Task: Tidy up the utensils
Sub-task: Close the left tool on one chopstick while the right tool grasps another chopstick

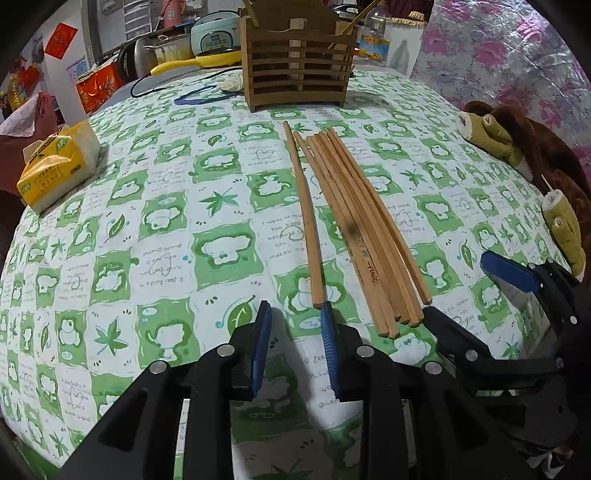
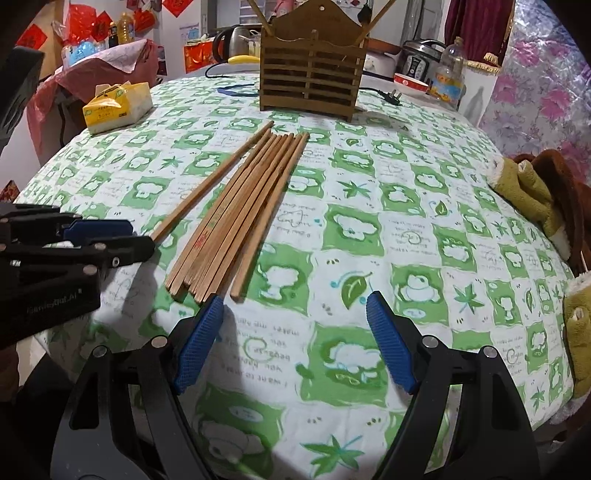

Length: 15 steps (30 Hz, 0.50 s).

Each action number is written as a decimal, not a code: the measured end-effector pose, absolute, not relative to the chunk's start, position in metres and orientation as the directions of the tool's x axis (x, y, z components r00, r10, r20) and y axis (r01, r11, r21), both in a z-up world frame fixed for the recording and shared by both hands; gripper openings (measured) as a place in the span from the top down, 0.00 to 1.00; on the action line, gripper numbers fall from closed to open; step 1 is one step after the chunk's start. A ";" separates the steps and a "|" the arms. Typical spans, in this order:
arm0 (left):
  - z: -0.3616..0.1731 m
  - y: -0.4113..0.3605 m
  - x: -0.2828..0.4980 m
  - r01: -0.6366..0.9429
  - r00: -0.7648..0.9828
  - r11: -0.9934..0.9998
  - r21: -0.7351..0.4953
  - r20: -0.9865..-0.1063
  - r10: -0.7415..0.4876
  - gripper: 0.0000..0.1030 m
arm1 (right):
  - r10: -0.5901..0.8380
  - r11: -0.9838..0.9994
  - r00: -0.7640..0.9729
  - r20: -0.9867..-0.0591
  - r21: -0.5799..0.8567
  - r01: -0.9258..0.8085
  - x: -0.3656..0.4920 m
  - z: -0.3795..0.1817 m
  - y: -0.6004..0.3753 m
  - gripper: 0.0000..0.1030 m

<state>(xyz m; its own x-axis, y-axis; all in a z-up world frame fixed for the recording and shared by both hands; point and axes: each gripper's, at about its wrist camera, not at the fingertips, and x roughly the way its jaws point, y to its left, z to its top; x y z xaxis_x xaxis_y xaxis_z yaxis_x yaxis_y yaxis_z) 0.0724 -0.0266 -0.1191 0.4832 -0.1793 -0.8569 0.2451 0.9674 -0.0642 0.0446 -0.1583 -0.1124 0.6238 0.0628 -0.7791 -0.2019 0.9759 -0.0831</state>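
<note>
the wooden chopsticks (image 1: 354, 229) lay flat on the green and white cloth, thin ends toward the holder. most of them formed one tight bundle, side by side and partly overlapping. one chopstick (image 1: 304, 218) lay a little apart from the bundle, almost parallel to it. the wooden slatted holder (image 1: 299, 62) stood upright behind them, near their thin ends, with a few sticks (image 2: 371, 20) leaning inside it.

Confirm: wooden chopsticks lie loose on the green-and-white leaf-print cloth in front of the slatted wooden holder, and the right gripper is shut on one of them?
Not quite. The right gripper is open and holds nothing: the right wrist view shows bare cloth between its blue pads. The wooden chopsticks do lie loose in front of the slatted wooden holder.
</note>
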 end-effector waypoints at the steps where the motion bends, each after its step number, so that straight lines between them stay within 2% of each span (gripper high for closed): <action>1: -0.119 -0.026 0.073 0.246 0.483 0.967 -0.065 -0.857 -0.181 0.72 | 0.062 0.976 0.625 -0.778 -0.083 -0.201 0.046 -0.112 -0.158 0.25; 3: -0.119 -0.026 0.073 0.248 0.484 0.967 -0.063 -0.856 -0.180 0.70 | 0.058 0.977 0.632 -0.773 -0.088 -0.196 0.049 -0.113 -0.155 0.28; 5: -0.120 -0.028 0.072 0.250 0.487 0.966 -0.060 -0.855 -0.179 0.67 | 0.093 0.977 0.637 -0.765 -0.052 -0.206 0.051 -0.114 -0.155 0.43; 6: -0.120 -0.029 0.072 0.251 0.489 0.966 -0.056 -0.854 -0.177 0.66 | 0.128 0.976 0.637 -0.760 -0.017 -0.217 0.050 -0.114 -0.155 0.57; 7: -0.120 -0.030 0.072 0.252 0.490 0.966 -0.052 -0.854 -0.174 0.65 | 0.149 0.975 0.637 -0.756 0.006 -0.221 0.049 -0.115 -0.155 0.65; 8: -0.120 -0.032 0.072 0.254 0.491 0.966 -0.049 -0.854 -0.173 0.64 | 0.152 0.975 0.643 -0.751 0.007 -0.222 0.047 -0.115 -0.152 0.69; 10: -0.121 -0.035 0.071 0.255 0.493 0.966 -0.044 -0.853 -0.169 0.61 | 0.160 0.971 0.657 -0.737 -0.002 -0.239 0.043 -0.116 -0.146 0.82; 15: -0.122 -0.041 0.073 0.264 0.517 0.964 -0.019 -0.841 -0.158 0.60 | 0.166 0.978 0.653 -0.739 0.040 -0.204 0.045 -0.115 -0.154 0.94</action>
